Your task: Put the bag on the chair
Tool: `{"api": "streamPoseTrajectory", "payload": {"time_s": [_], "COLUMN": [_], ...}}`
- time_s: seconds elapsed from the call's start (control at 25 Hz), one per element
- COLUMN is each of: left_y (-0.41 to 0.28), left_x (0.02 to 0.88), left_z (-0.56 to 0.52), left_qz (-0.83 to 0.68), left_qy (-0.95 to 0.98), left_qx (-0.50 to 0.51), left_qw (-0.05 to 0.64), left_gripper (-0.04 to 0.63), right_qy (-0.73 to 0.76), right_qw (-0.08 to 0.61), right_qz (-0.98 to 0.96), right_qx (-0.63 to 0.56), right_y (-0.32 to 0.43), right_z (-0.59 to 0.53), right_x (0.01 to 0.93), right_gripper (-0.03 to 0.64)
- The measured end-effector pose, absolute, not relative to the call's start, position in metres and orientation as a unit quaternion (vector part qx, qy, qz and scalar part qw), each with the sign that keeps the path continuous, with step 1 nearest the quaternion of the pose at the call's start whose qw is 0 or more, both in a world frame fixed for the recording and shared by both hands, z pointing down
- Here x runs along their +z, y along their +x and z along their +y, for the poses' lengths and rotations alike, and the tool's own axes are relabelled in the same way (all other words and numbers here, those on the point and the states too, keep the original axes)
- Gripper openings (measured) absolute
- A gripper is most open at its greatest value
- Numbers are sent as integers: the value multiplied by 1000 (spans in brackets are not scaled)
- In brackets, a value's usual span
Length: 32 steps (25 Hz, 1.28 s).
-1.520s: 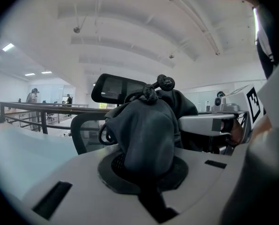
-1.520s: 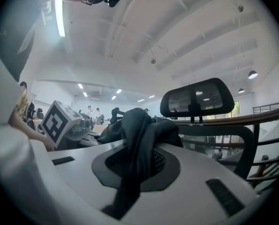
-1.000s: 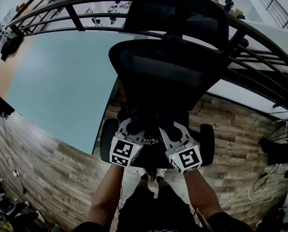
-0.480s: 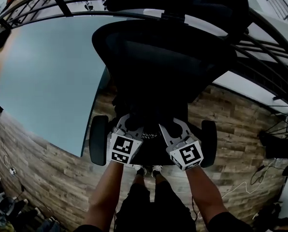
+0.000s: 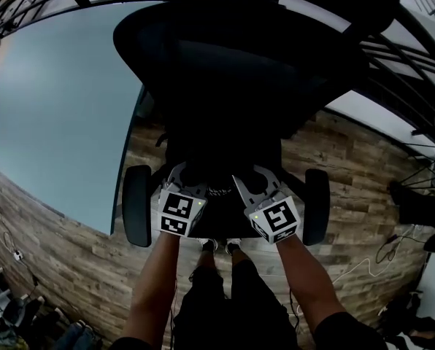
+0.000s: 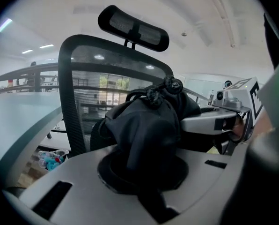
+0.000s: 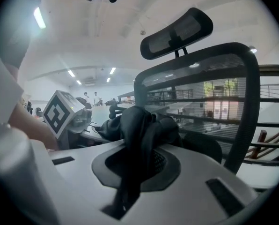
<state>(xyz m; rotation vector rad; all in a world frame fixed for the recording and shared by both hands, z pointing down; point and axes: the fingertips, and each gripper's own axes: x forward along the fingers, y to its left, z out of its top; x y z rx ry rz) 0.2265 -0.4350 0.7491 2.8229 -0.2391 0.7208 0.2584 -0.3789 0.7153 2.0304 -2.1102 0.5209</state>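
- Both tongs are clenched on the bag (image 6: pixel 146 125). The left tongs (image 5: pixel 182 184) and right tongs (image 5: pixel 255 187) each pinch a bunch of the black fabric. My guess is one grip per side keeps a floppy thing like this level instead of folding over.
- The bag hangs between the two tongs, right in front of the mesh backrest (image 6: pixel 83 93) of the chair (image 5: pixel 239 86), about midway between the armrests (image 5: pixel 136 206).
- The person stands at the front edge of the chair, facing the backrest, with both arms reaching in over the seat.
- There's a knotted cord (image 6: pixel 160 90) bunched on top of the bag, above where the tongs grab.
- I can't tell if the bottom of the bag touches the seat yet. It's black on black from above.
- This looks like the final stretch to me — get its weight onto the seat, then let go. A soft bag could slump forward, so I'd park it close to the backrest.
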Motion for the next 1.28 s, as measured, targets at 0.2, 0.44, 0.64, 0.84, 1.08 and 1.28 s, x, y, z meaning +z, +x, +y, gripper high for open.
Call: {"api": "streamPoseTrajectory", "payload": {"time_s": [0.2, 0.44, 0.64, 0.84, 1.08, 1.28], "left_y": [220, 226, 226, 226, 213, 202], "left_x": [777, 786, 801, 811, 817, 808], "left_z": [-432, -433, -429, -435, -444, -444], "left_qz": [-75, -70, -67, -67, -96, -112], "left_qy": [953, 952, 946, 941, 934, 932], "left_qx": [271, 277, 291, 301, 312, 302], "left_qw": [114, 114, 122, 138, 144, 169], "left_gripper": [40, 43, 48, 66, 163, 242], "right_qy": [670, 669, 663, 671, 674, 687], "right_qw": [96, 94, 98, 110, 134, 151], "right_qz": [-708, -708, -708, -698, -689, -664], "right_qx": [201, 206, 222, 223, 229, 254], "right_y": [256, 261, 262, 265, 264, 276], "right_z": [-373, -373, -372, -378, -378, -373], "right_x": [743, 752, 764, 771, 781, 798], "right_gripper": [38, 38, 38, 40, 104, 223]}}
